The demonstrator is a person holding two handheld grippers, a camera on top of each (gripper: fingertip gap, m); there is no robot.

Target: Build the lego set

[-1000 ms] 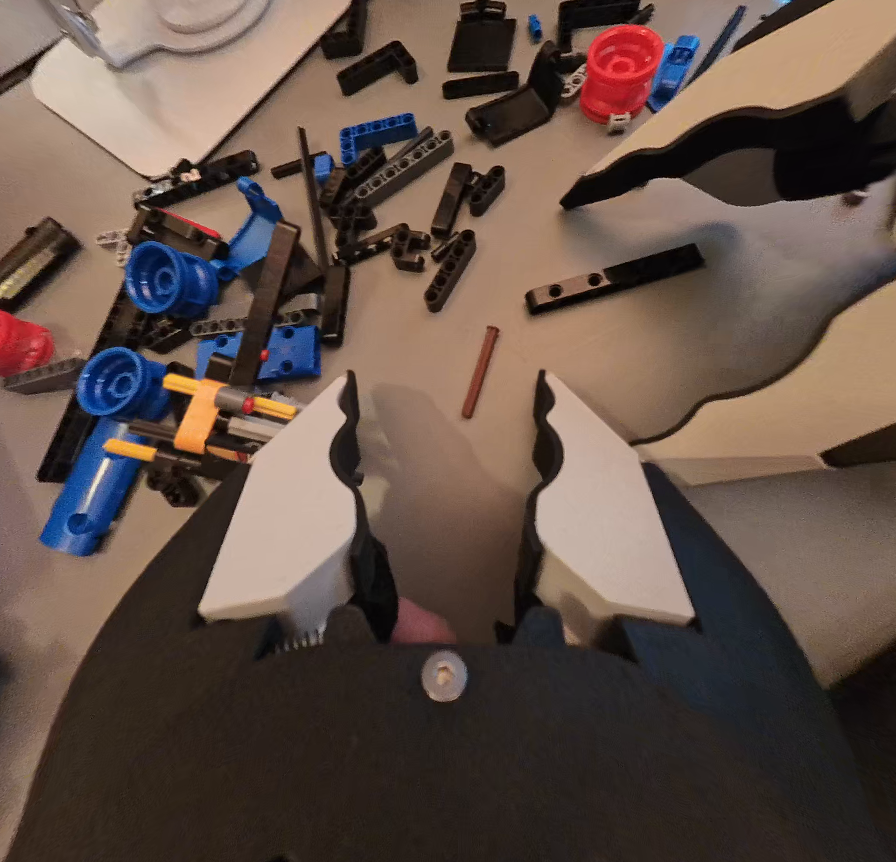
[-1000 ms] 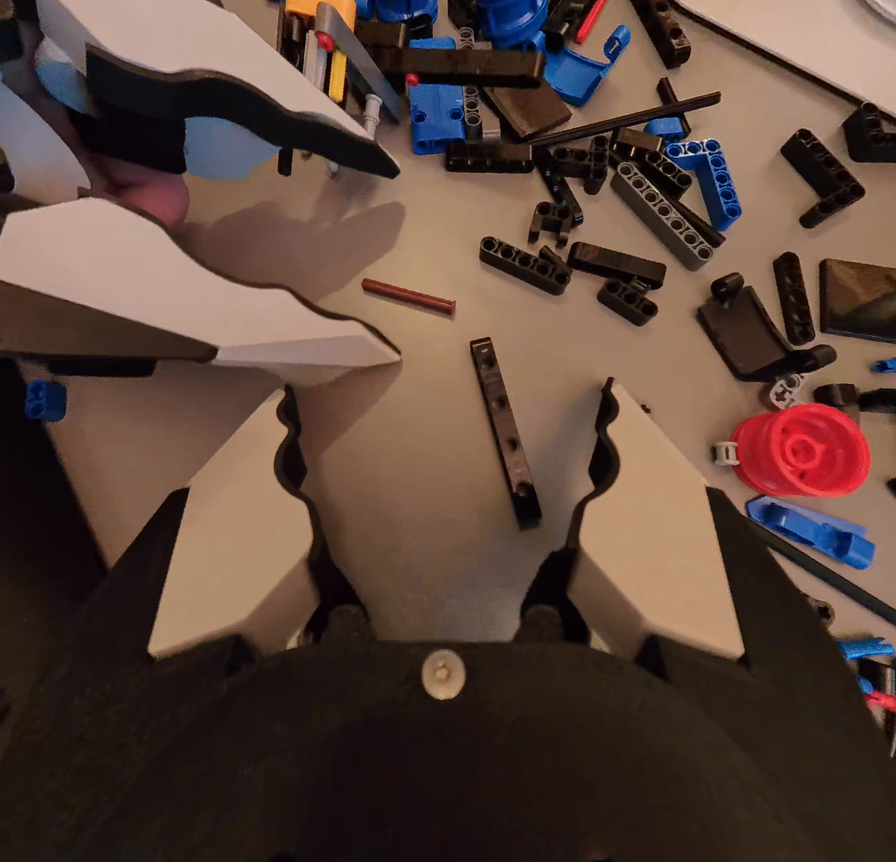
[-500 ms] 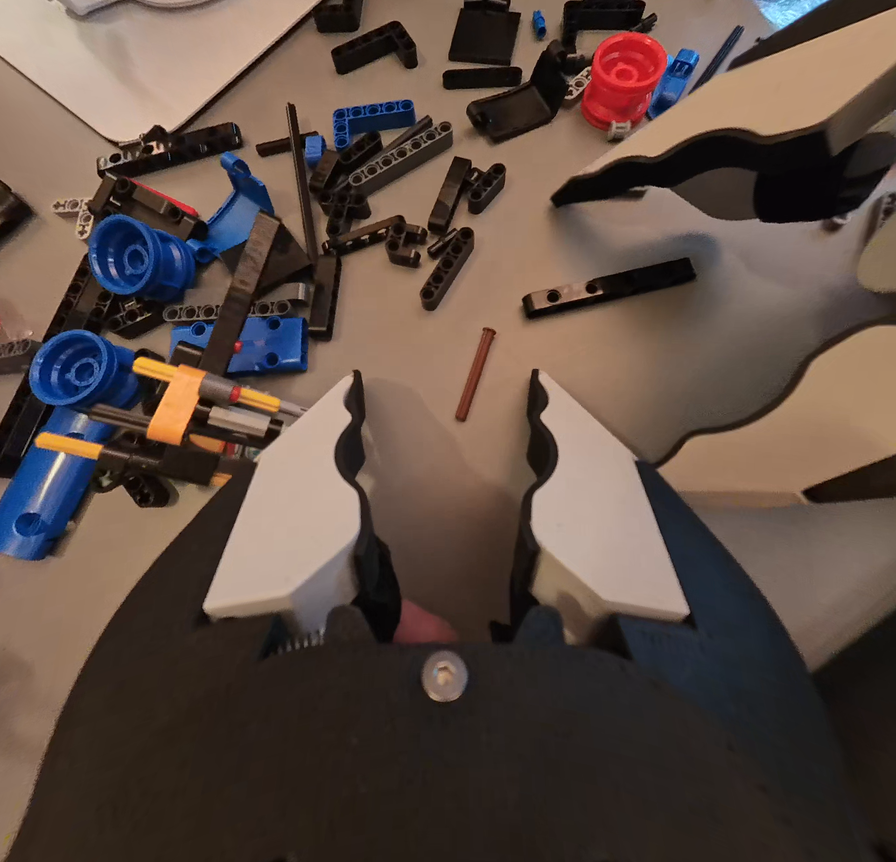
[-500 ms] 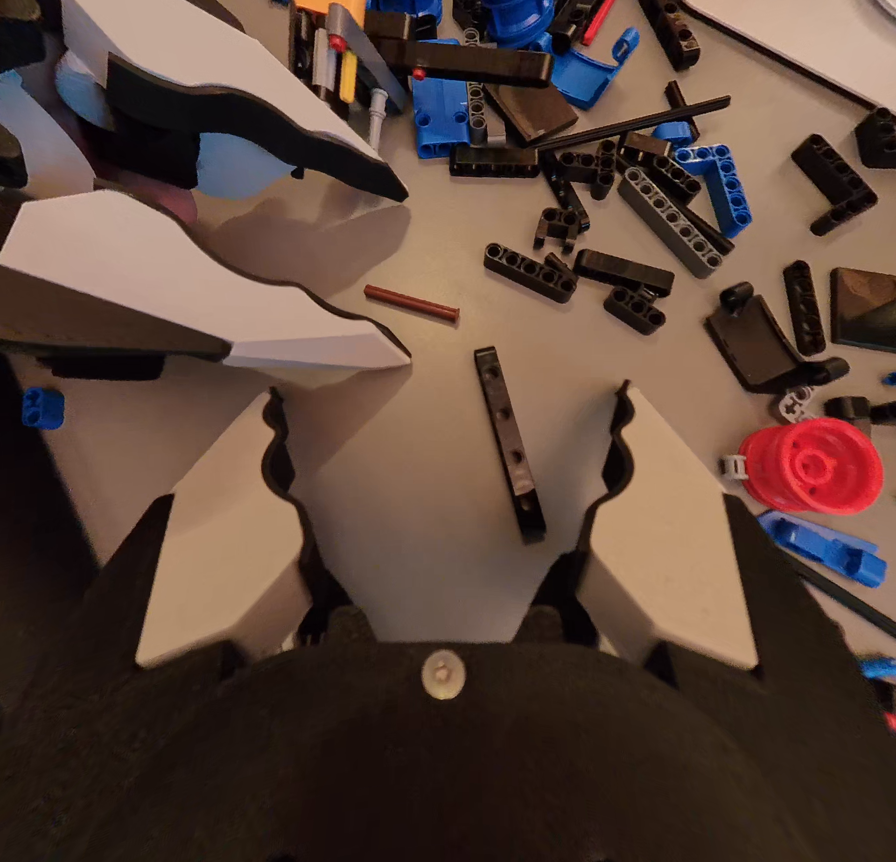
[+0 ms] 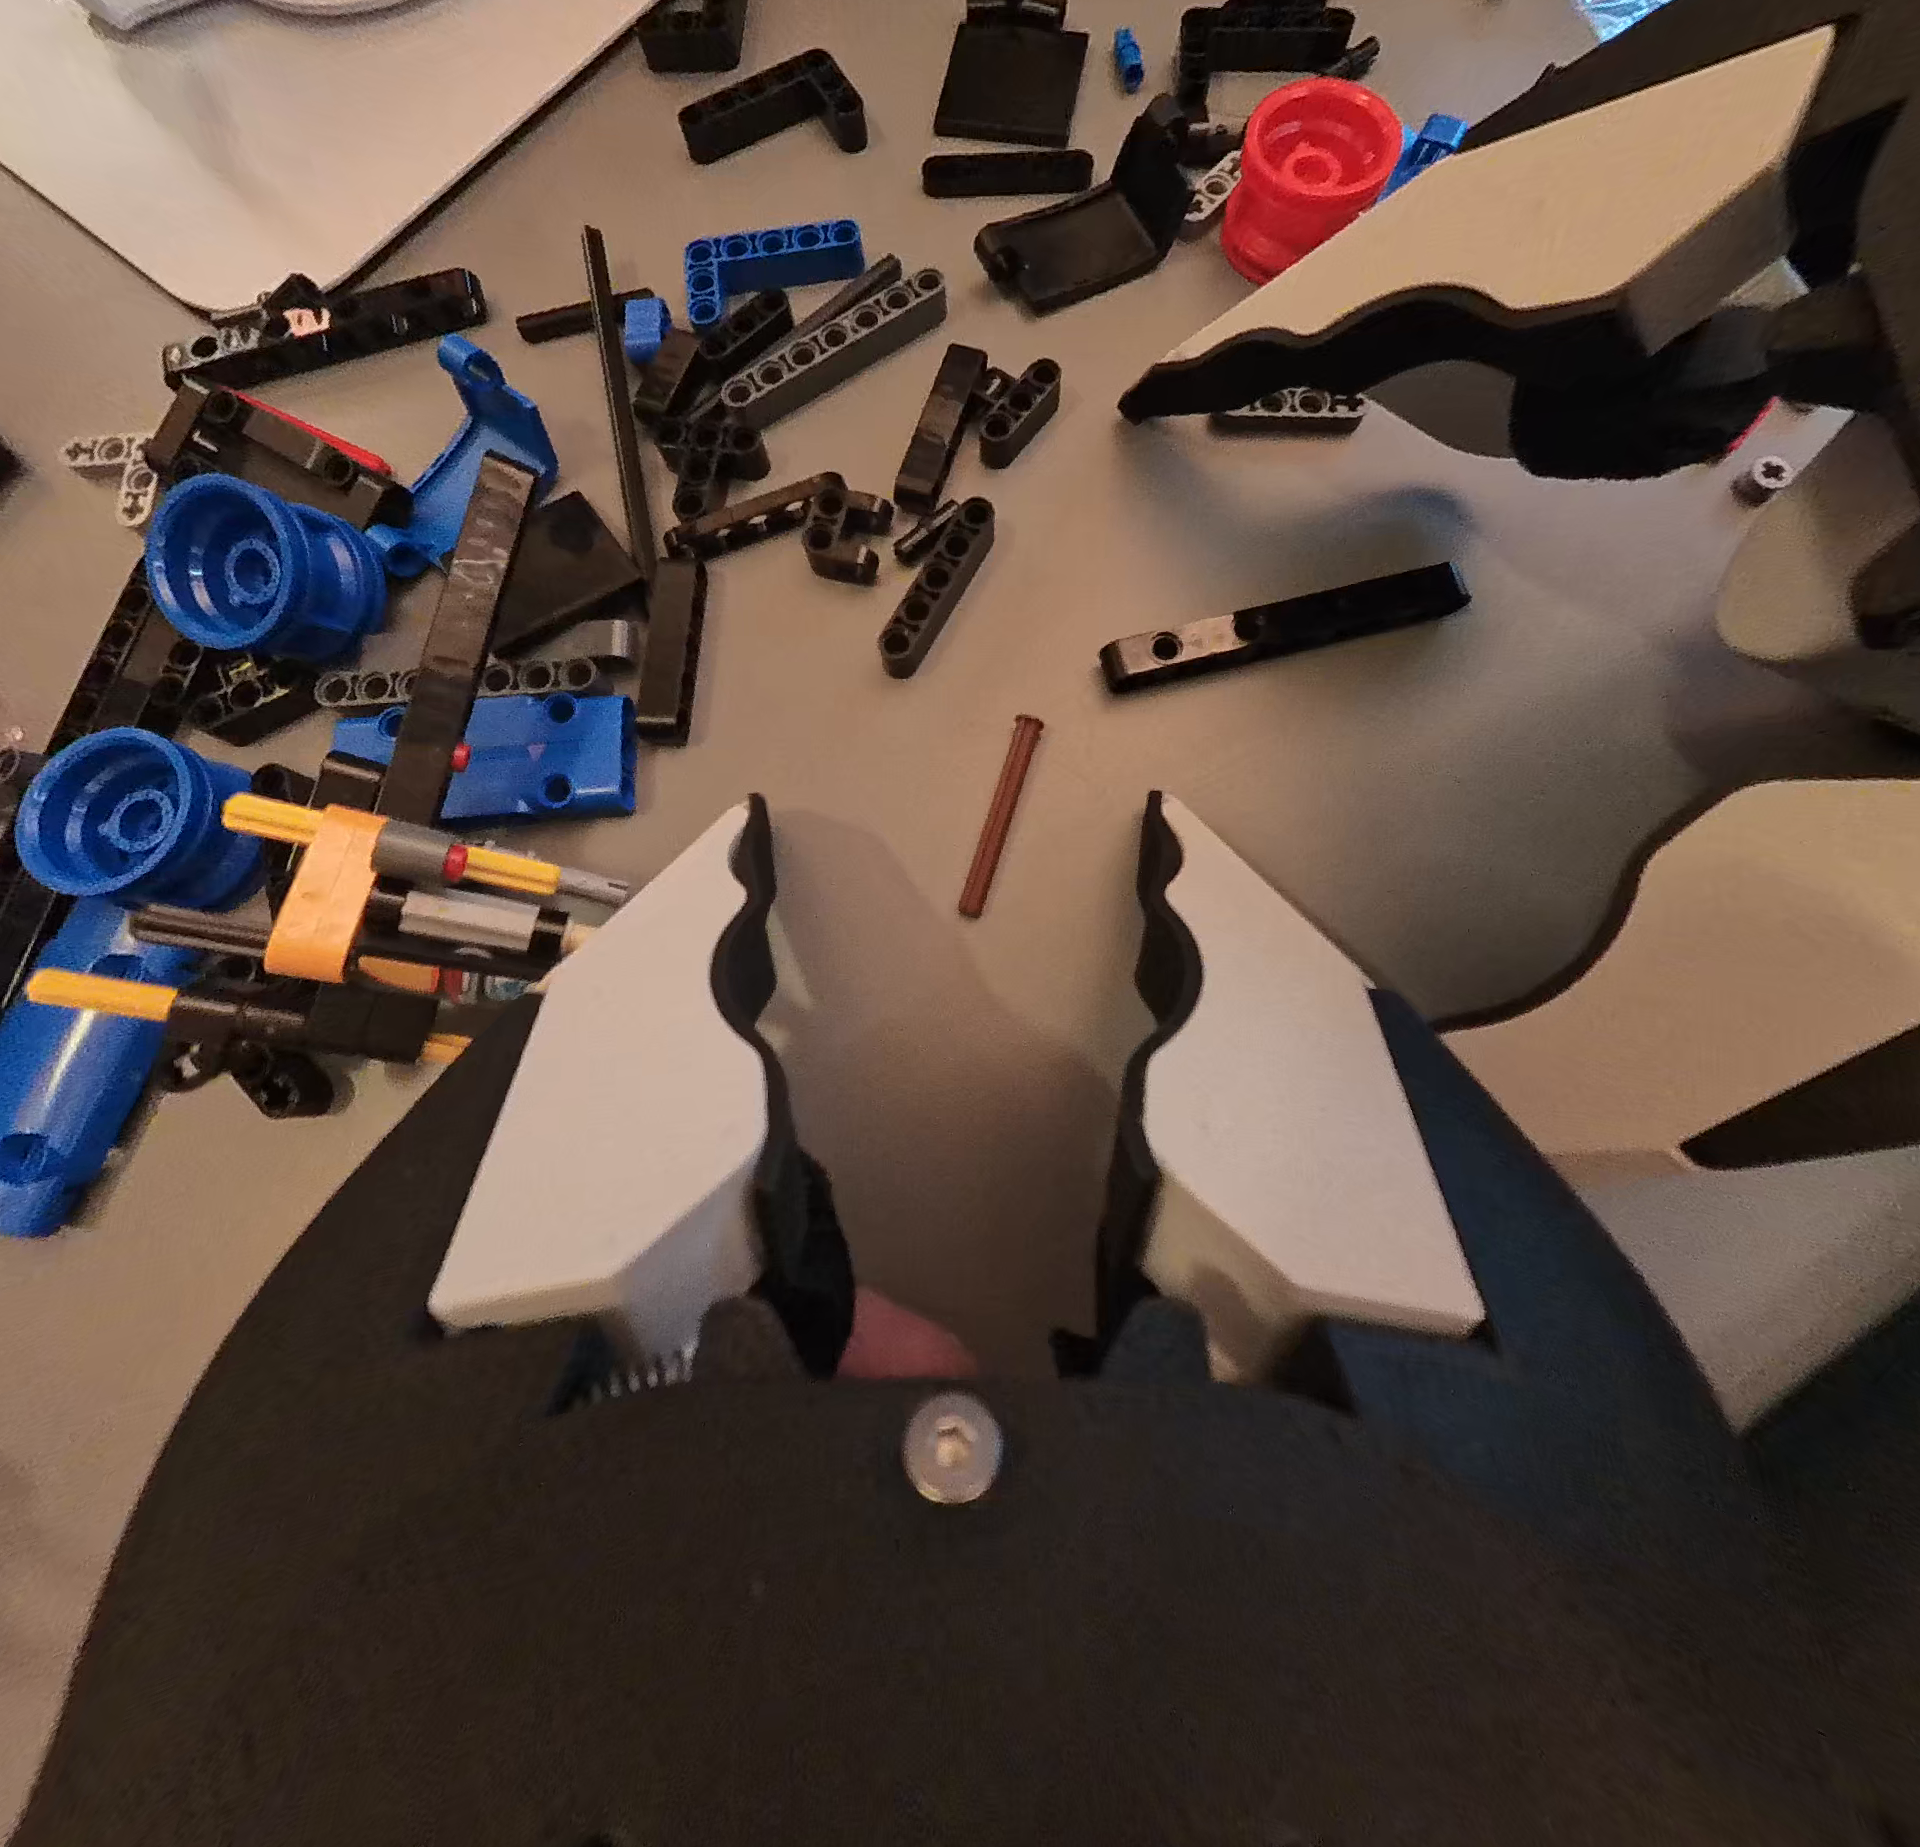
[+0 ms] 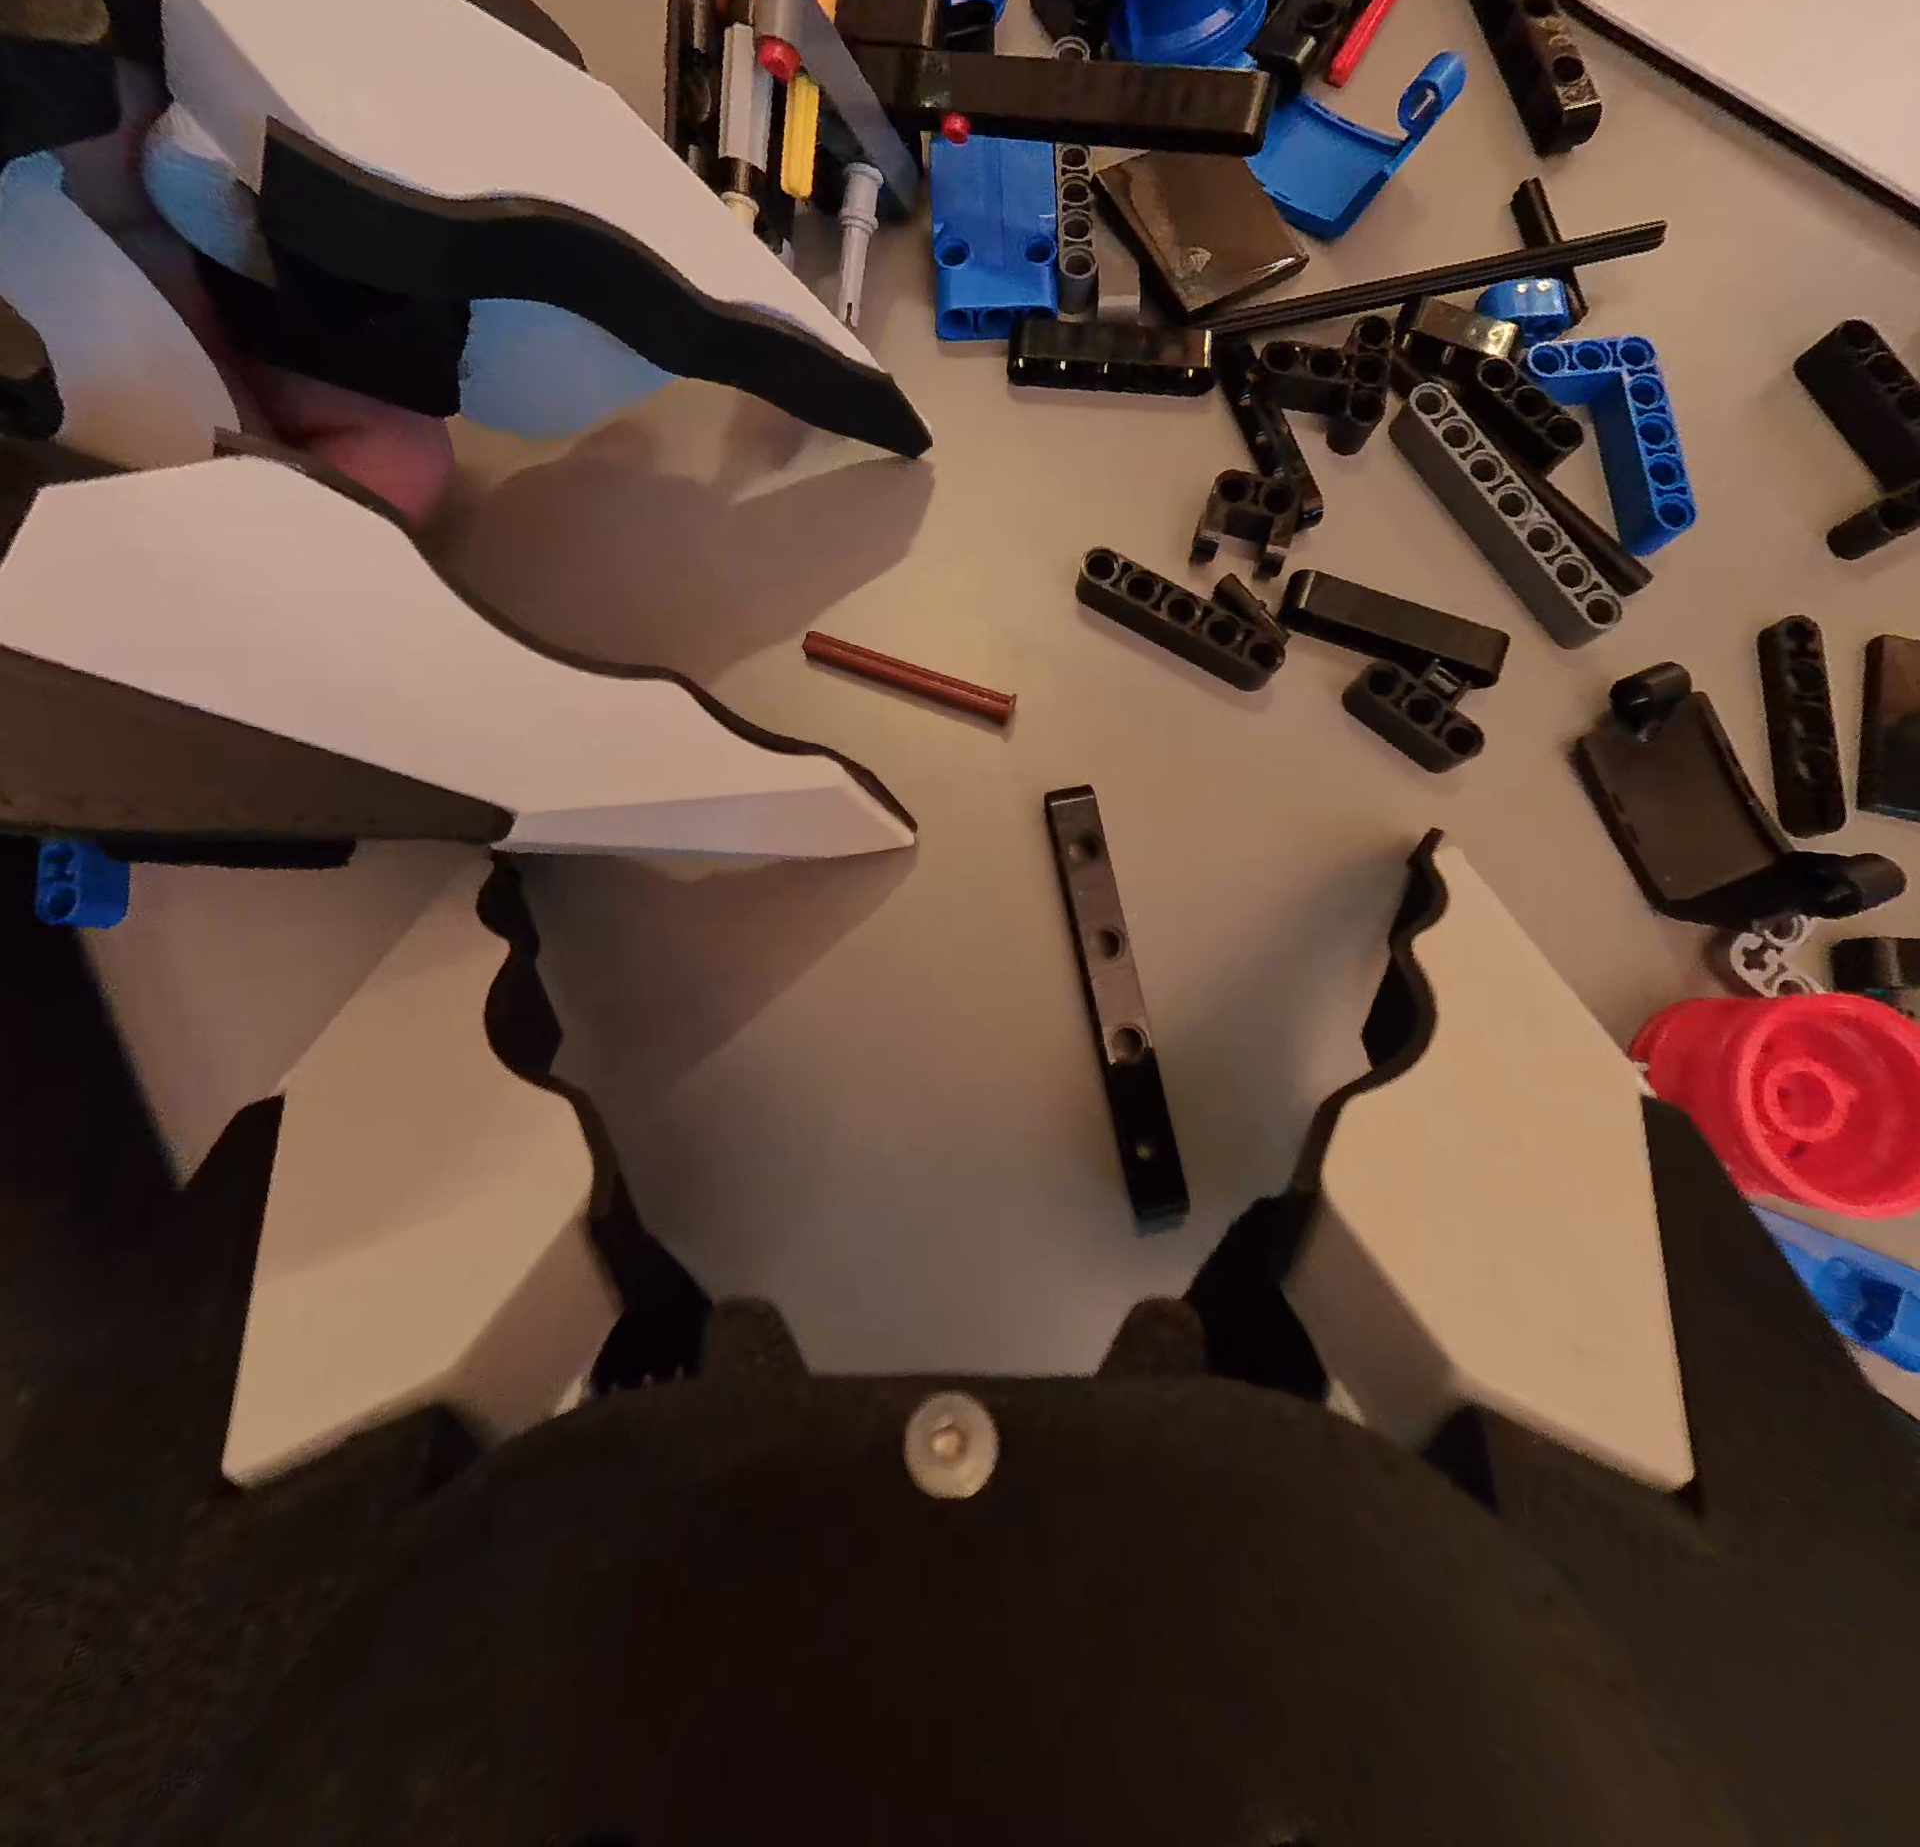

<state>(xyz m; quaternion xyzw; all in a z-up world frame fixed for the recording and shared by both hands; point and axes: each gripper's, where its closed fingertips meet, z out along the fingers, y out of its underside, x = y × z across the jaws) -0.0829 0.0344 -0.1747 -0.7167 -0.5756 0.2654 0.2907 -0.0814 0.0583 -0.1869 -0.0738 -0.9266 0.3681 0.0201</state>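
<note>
On the grey desk (image 5: 1039,966), the brown axle (image 5: 998,816) lay just ahead of the left hand-held gripper (image 5: 951,810), its jaws apart and empty. The right hand-held gripper (image 6: 961,852) gaped wide, empty too, around the black beam (image 6: 1117,997).

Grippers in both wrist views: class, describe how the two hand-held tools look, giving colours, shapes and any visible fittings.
The left gripper and the right gripper look alike: each has two pale grey, wedge-shaped fingers that taper to points, lined on the inner edge with wavy black padding. The fingers sit on a rounded matte black body with one silver screw at its centre. No cables or sleeves show.
</note>
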